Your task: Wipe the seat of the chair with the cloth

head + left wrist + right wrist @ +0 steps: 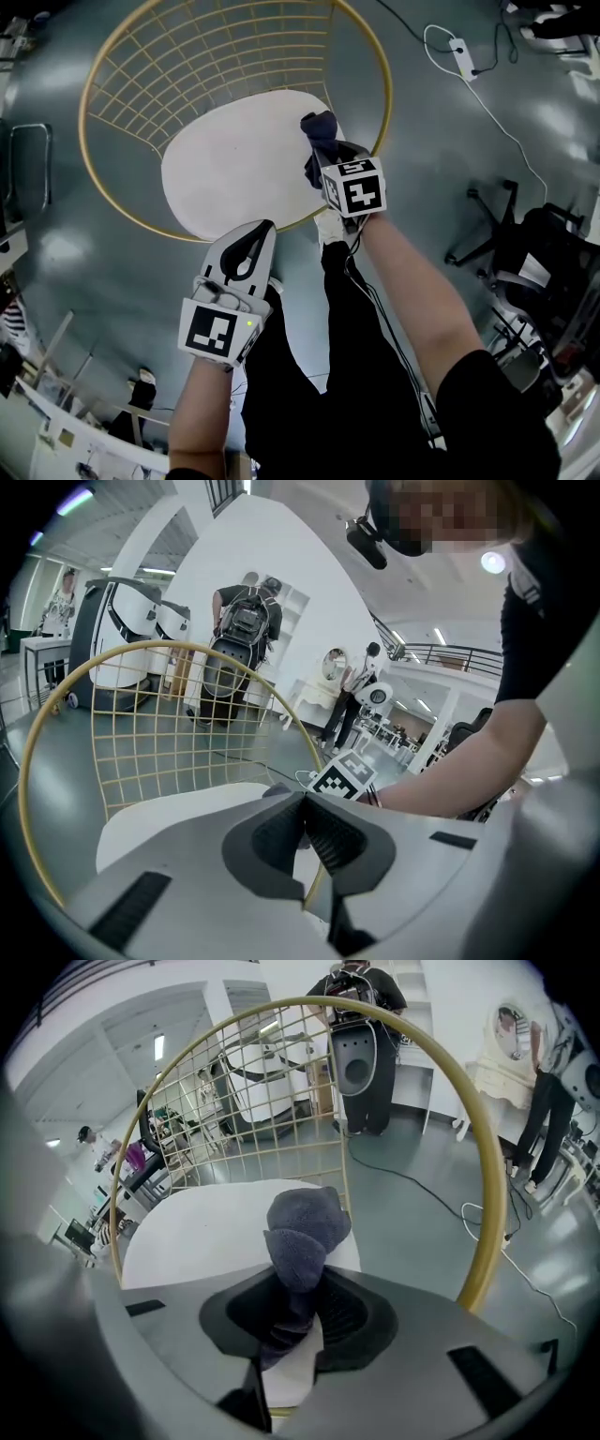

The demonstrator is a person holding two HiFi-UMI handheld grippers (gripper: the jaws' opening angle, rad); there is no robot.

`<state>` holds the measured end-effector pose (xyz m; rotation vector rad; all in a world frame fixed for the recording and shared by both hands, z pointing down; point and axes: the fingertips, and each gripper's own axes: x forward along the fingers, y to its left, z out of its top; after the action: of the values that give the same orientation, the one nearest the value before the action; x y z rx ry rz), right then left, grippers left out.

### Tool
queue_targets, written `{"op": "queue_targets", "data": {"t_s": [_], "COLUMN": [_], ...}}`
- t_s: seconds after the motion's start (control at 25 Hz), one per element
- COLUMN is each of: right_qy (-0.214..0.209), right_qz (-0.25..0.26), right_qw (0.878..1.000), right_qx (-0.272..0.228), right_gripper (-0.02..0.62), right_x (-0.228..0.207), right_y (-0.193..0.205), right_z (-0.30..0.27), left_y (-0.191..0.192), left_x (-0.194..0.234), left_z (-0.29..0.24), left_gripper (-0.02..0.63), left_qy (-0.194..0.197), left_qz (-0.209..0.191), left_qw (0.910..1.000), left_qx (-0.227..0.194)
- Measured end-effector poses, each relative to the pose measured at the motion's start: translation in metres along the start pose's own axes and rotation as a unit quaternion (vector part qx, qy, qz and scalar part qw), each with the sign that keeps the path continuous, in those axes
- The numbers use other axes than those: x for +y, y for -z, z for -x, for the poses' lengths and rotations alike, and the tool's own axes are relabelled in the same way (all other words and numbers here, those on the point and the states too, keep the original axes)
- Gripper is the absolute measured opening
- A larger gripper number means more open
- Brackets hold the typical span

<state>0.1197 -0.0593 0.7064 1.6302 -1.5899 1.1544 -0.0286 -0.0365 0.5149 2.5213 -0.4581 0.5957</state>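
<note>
Closest to my head camera were my 2 bare forearms (417,291), each ending in a pair of tongs held out over the front of the chair (94,89). My left tongs (302,803) were fully closed, the 2 ribbed pads pressed together with nothing between them. Their tips sat right at the chair's front rim, and a short piece of that gold rim showed through the gap below the pads. I could not tell whether the tips touched it.

My right tongs (298,1290) were clamped on the cloth (302,1227), a dark blue-grey one. Its lower part was pinched between the pads, and the rest stood out past the tips in a rounded bunch. That bunch hung over the right-hand edge of the seat (234,169), a white oval cushion lying inside the round gold wire frame. Most of the cushion spread out to the left of the right tongs and ahead of the left ones. No view showed me whether the cloth rested on the cushion or hung just above it.

Below both tongs my dark trousers (356,356) and 1 white shoe (329,226) stood on the grey floor (112,272), just short of the rim. Well off to the right of the right tongs a white cable with a power strip (460,56) trailed across the floor, and nearer me on that side stood a black office chair (530,258). Beyond the wire back, ahead of the left tongs, stood a person with a backpack (242,621).
</note>
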Motion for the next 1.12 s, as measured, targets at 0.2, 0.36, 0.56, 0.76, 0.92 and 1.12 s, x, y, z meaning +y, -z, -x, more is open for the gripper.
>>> {"op": "queue_targets", "data": {"t_s": [0.2, 0.36, 0.56, 0.76, 0.92, 1.12], "right_qy": [0.01, 0.022, 0.035, 0.037, 0.032, 0.016], "right_qz": [-0.005, 0.007, 0.026, 0.028, 0.038, 0.06], "right_qw": [1.0, 1.0, 0.999, 0.999, 0.999, 0.998], "right_qx": [0.004, 0.011, 0.019, 0.016, 0.008, -0.004], "right_gripper": [0.106, 0.104, 0.104, 0.104, 0.104, 0.103], "right_x": [-0.018, -0.028, -0.032, -0.033, -0.024, 0.006], "right_y": [-0.009, -0.008, -0.011, -0.009, -0.014, -0.027], "right_z": [0.015, 0.023, 0.024, 0.025, 0.024, 0.021], "left_y": [-0.021, -0.029, -0.039, -0.032, -0.024, -0.014], "left_x": [-0.01, -0.018, -0.02, -0.021, -0.014, -0.002], "left_z": [-0.01, -0.018, -0.024, -0.022, -0.014, 0.009], "left_gripper": [0.017, 0.017, 0.017, 0.017, 0.017, 0.017], "left_qy": [0.004, 0.006, 0.008, 0.005, -0.002, -0.018], "left_qz": [0.004, 0.005, 0.004, 0.012, 0.024, 0.015], "left_qw": [1.0, 0.9999, 0.9999, 0.9998, 0.9996, 0.9996], "left_qx": [-0.006, -0.007, -0.013, -0.016, -0.017, -0.016]}}
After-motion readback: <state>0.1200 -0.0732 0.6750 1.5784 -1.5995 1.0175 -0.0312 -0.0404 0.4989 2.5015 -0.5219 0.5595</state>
